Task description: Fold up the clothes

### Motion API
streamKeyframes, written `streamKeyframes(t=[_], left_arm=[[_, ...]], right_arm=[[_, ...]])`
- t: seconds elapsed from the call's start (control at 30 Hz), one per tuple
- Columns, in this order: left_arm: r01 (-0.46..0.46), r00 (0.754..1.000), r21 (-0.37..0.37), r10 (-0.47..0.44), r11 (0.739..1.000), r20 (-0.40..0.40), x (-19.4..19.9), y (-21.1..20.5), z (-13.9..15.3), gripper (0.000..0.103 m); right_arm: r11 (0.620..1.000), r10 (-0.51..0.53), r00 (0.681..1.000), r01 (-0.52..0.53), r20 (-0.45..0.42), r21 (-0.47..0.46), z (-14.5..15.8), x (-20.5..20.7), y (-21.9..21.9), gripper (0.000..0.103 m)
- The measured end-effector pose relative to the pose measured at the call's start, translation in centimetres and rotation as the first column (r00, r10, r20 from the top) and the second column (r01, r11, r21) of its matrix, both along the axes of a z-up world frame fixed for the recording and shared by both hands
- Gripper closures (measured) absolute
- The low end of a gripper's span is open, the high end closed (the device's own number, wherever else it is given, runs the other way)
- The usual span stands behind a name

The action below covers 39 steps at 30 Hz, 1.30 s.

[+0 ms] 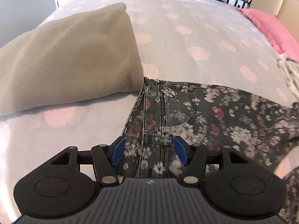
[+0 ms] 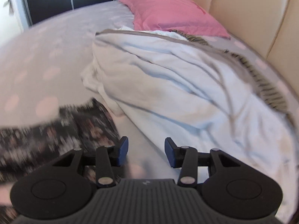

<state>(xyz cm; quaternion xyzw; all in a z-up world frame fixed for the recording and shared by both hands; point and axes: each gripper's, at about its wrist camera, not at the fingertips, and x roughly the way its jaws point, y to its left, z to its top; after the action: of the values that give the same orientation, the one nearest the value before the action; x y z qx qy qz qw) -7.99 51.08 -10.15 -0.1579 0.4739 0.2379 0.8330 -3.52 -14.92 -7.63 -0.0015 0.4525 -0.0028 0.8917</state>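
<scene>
Spread across both views is a bed (image 1: 186,28) under a pale cover dotted with pink, with a padded headboard (image 2: 252,18) and a pink pillow (image 2: 168,13) at its far end. Next in size is a rumpled white duvet (image 2: 177,93), heaped beside the right gripper's line of sight, and then a folded beige fleece (image 1: 65,56) lying flat on the cover, its near corner just touching the jeans' waistband. The jeans (image 1: 196,115), dark denim printed with small flowers, lie on the cover with the waistband away from the left camera, the rivets and pocket seam showing, and the cloth running off toward the right, where it bunches and appears partly doubled; the right view catches a blurred end of them (image 2: 84,123) low on its left. Whether they are at an early or a late fold cannot be settled from this. Denim of this kind should handle as middling in weight, limp but with body, not slippery and not fragile; the thick seams and waistband are the firmest places to pinch, since a grip on a single flat layer would let the rest sag and drag. The left gripper (image 1: 147,151) hangs low over the seam below the fly, jaws wide and holding nothing. The right gripper (image 2: 146,153) is over bare cover between jeans and duvet, jaws likewise wide and empty.
</scene>
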Motion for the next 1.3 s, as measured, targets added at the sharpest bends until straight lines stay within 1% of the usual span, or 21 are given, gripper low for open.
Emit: streamKeyframes(t=[0.1, 0.2, 0.3, 0.33, 0.37, 0.47, 0.57, 0.63, 0.7, 0.77, 0.83, 0.87, 0.9, 0.93, 0.97, 1.0, 1.03, 1.07, 1.1, 1.17, 1.3], left_arm=[[0.015, 0.999, 0.043, -0.013, 0.999, -0.037, 1.5, 0.3, -1.1, 0.047], [-0.014, 0.999, -0.001, 0.014, 1.000, -0.033, 2.5, 1.0, -1.9, 0.047], [-0.039, 0.999, -0.048, 0.040, 0.998, 0.006, 3.5, 0.9, -2.6, 0.047], [-0.039, 0.999, -0.049, 0.040, 0.998, 0.009, 3.8, 0.7, -2.9, 0.047], [-0.042, 0.999, -0.031, 0.042, 0.999, -0.006, 4.3, 0.4, -3.2, 0.046], [-0.036, 0.999, 0.009, 0.036, 0.999, -0.026, 4.9, 0.0, -3.8, 0.046], [-0.036, 0.999, -0.008, 0.036, 0.999, -0.017, 4.9, 0.7, -4.0, 0.044], [-0.021, 1.000, -0.017, 0.020, 1.000, -0.023, 4.9, 1.0, -4.0, 0.044], [-0.009, 0.999, -0.027, 0.008, 1.000, -0.033, 4.9, 1.2, -4.1, 0.044], [-0.005, 0.999, -0.033, 0.004, 0.999, -0.035, 4.9, 1.3, -4.2, 0.044], [-0.008, 1.000, -0.032, 0.008, 0.999, -0.029, 4.7, 1.3, -4.4, 0.045], [-0.010, 1.000, -0.024, 0.009, 1.000, -0.022, 4.6, 1.2, -4.4, 0.047], [-0.011, 1.000, -0.016, 0.011, 1.000, -0.016, 4.5, 1.1, -4.4, 0.053], [-0.018, 1.000, 0.004, 0.018, 1.000, -0.013, 4.3, 0.8, -4.3, 0.058], [-0.021, 1.000, 0.019, 0.021, 1.000, -0.008, 4.1, 0.6, -4.2, 0.068], [-0.023, 1.000, 0.033, 0.023, 0.999, -0.003, 3.9, 0.3, -4.1, 0.082], [-0.019, 1.000, 0.038, 0.019, 0.999, 0.002, 3.8, 0.0, -3.9, 0.089], [-0.015, 1.000, 0.045, 0.014, 0.999, 0.007, 3.7, -0.4, -3.7, 0.090], [-0.012, 1.000, 0.071, 0.012, 0.997, 0.004, 3.6, -0.9, -3.4, 0.095], [-0.010, 1.000, 0.107, 0.009, 0.994, 0.011, 3.4, -2.0, -2.5, 0.098], [-0.024, 0.999, 0.151, 0.017, 0.988, 0.045, 2.5, -3.1, 0.2, 0.100]], right_arm=[[0.994, -0.037, 0.999, 0.037, -0.008, 0.106, -1.2, 1.8, 0.0, 0.057], [0.975, -0.071, 0.997, 0.074, -0.022, 0.210, -2.4, 3.6, -0.1, 0.057], [0.959, -0.073, 0.996, 0.083, -0.045, 0.271, -3.7, 5.3, 0.4, 0.057], [0.957, -0.067, 0.997, 0.078, -0.046, 0.281, -4.0, 6.0, 0.8, 0.057], [0.955, -0.060, 0.997, 0.071, -0.047, 0.287, -4.4, 6.6, 1.2, 0.057], [0.968, -0.028, 0.999, 0.036, -0.034, 0.248, -5.5, 8.4, 3.3, 0.057], [0.971, 0.034, 0.999, -0.028, -0.021, 0.236, -6.4, 9.6, 5.2, 0.058], [0.974, 0.104, 0.994, -0.104, 0.012, 0.201, -6.5, 10.2, 6.7, 0.062], [0.971, 0.176, 0.984, -0.178, 0.028, 0.159, -6.6, 10.9, 8.2, 0.062], [0.972, 0.210, 0.978, -0.210, 0.006, 0.108, -7.4, 11.6, 9.1, 0.061], [0.970, 0.213, 0.977, -0.211, 0.002, 0.122, -8.1, 11.8, 8.8, 0.060], [0.969, 0.208, 0.978, -0.207, 0.002, 0.138, -8.3, 11.8, 8.5, 0.060], [0.967, 0.204, 0.979, -0.202, 0.002, 0.153, -8.2, 11.8, 8.2, 0.063], [0.969, 0.204, 0.979, -0.202, 0.002, 0.144, -8.1, 11.6, 8.0, 0.077], [0.970, 0.203, 0.979, -0.202, 0.004, 0.135, -7.9, 11.5, 7.9, 0.084], [0.969, 0.207, 0.978, -0.208, 0.017, 0.133, -7.7, 11.2, 7.8, 0.085], [0.969, 0.210, 0.977, -0.212, 0.030, 0.130, -7.4, 10.9, 7.7, 0.085], [0.969, 0.206, 0.977, -0.210, 0.047, 0.126, -7.0, 10.6, 7.6, 0.085], [0.970, 0.202, 0.977, -0.209, 0.064, 0.124, -6.5, 10.2, 7.5, 0.086], [0.971, 0.193, 0.975, -0.206, 0.107, 0.121, -5.1, 9.3, 7.4, 0.086], [0.984, 0.141, 0.971, -0.159, 0.193, 0.083, -1.4, 7.5, 6.7, 0.087]])
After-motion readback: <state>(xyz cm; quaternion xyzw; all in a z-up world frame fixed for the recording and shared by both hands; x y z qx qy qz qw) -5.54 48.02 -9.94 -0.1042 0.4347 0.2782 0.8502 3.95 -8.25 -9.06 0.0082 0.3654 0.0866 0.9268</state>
